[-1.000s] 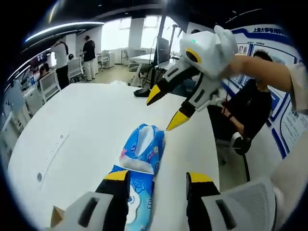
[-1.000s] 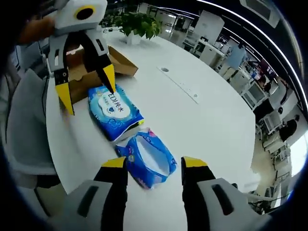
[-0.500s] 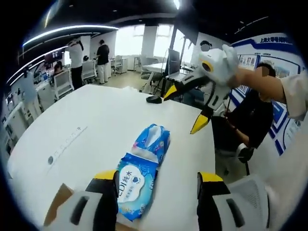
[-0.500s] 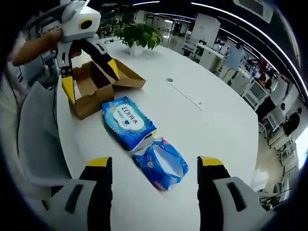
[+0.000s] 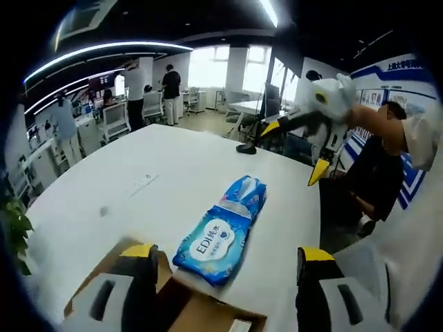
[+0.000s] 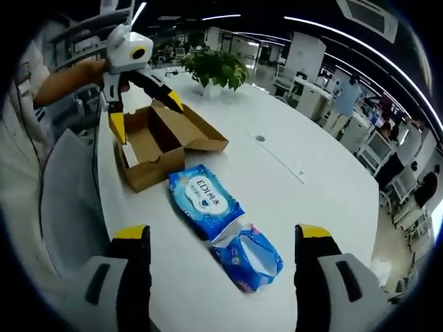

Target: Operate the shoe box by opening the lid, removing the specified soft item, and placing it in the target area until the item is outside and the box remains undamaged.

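In the right gripper view the right gripper (image 6: 220, 238) stands with its jaws spread wide and nothing between them. Just ahead of the jaws lie two soft packs on the white table (image 6: 311, 187): a crumpled blue tissue pack (image 6: 248, 257), torn open at its top with white showing inside, and touching its far end a flat blue wipes pack (image 6: 205, 200) with a white label and printed letters. Beyond that pack, a little apart, sits the cardboard shoe box (image 6: 154, 144), lid flung back and lying open on the table. The left gripper (image 6: 145, 114) hangs over the box, jaws apart, gripping nothing.

In the left gripper view the left gripper's own jaws are wide apart over the box, with the wipes pack (image 5: 214, 243) between and ahead of them, near the table's right edge. The right gripper (image 5: 291, 149) hovers well beyond. To the left the tabletop runs broad and bare toward a potted plant (image 6: 216, 69).
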A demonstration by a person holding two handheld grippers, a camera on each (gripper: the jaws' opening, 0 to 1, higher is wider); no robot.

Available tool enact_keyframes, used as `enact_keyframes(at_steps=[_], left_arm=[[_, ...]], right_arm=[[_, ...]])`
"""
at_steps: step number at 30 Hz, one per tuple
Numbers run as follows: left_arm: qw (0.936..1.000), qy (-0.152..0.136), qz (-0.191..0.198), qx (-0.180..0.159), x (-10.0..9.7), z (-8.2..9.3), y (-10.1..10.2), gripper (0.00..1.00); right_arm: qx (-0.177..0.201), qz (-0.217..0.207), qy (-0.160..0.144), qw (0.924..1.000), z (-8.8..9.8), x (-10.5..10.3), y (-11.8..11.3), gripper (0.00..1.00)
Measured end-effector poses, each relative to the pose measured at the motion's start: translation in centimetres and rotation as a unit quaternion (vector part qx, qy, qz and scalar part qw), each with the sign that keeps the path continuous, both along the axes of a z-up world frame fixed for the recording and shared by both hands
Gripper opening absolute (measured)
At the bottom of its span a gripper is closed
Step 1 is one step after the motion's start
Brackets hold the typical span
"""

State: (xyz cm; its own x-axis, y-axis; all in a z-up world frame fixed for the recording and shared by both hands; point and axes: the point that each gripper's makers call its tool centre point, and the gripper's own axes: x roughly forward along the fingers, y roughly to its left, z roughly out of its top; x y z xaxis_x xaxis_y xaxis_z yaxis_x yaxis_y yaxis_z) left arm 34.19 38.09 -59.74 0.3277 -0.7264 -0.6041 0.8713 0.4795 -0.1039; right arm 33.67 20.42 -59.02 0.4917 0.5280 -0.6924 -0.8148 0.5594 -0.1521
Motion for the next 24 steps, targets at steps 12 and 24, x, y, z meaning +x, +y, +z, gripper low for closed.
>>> enact_keyframes(at_steps=[12,24], left_arm=[[0.9982,-0.01,0.059,0.0,-0.9,0.1,5.0,1.0],[0.9933,-0.006,0.115,0.001,-1.9,-0.3,9.9,1.0]], right_arm=[[0.009,0.042,0.006,0.999,0.4,-0.2,4.0,0.84],[0.006,0.08,0.013,0.9967,0.3,-0.5,6.9,0.84]])
